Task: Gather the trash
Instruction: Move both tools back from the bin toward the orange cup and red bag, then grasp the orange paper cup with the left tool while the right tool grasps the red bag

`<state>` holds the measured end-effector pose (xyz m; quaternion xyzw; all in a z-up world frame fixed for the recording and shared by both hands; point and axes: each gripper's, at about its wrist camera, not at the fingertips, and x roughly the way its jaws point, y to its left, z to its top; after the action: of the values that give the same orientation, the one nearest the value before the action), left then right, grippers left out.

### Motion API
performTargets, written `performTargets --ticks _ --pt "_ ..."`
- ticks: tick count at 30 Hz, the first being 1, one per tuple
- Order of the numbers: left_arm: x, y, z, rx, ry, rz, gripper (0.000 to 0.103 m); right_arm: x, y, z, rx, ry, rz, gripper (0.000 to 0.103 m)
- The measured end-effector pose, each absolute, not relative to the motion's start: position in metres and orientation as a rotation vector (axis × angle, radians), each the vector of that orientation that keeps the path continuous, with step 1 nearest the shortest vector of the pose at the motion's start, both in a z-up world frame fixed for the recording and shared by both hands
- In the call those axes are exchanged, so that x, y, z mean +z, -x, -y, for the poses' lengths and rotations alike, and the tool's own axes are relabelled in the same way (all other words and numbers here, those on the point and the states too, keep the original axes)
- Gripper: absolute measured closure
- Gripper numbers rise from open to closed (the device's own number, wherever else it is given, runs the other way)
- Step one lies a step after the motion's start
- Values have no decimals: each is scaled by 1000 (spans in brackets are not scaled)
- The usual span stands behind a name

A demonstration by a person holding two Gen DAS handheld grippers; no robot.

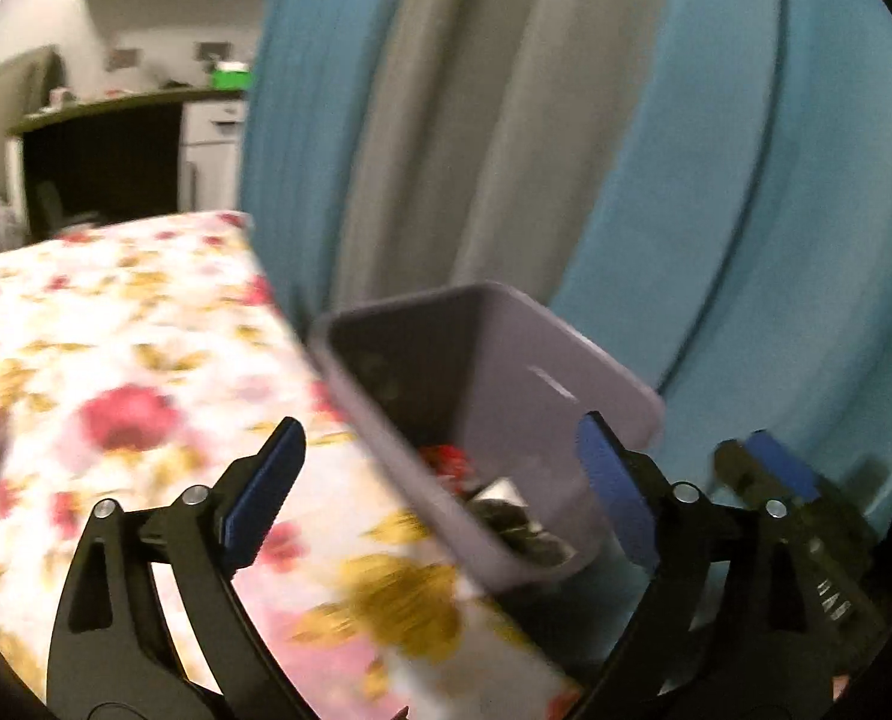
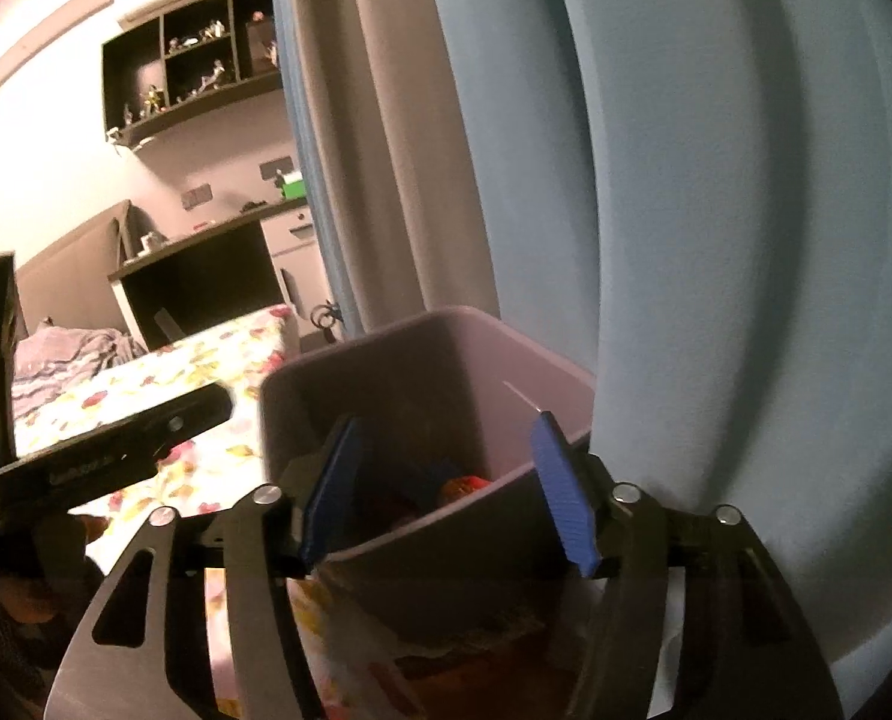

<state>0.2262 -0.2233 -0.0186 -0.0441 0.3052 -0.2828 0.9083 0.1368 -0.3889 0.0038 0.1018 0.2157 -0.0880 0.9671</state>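
Both grippers stand open over the edge of a bed. From the left wrist view, the left gripper has its blue-padded jaws spread wide, with nothing pressed between them; a grey bin sits just ahead, tilted, beside the floral bedspread. Inside the bin lies trash: something red and some dark crumpled pieces, though the blur makes it hard to say what they are. At the right of that view the right gripper's blue tip shows just beside the bin.

From the right wrist view, the right gripper holds its jaws apart over the bin's near rim, one pad inside the bin, the other near its right wall; the pads seem not to press on it. Blue and grey curtains hang behind the bin. Far off stand a dark desk and wall shelves.
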Motion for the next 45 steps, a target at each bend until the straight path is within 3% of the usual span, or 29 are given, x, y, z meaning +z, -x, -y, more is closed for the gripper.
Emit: performTargets --ticks 8,25,45 --pt "-15 -193 130 -371 103 -608 6 19 -125 356 -108 -188 -392 18" --pt "-28 -137 -68 81 87 -595 6 19 -123 219 151 -100 -430 17" --pt "-64 -186 -137 138 181 -709 6 9 -177 110 245 -32 -504 17"
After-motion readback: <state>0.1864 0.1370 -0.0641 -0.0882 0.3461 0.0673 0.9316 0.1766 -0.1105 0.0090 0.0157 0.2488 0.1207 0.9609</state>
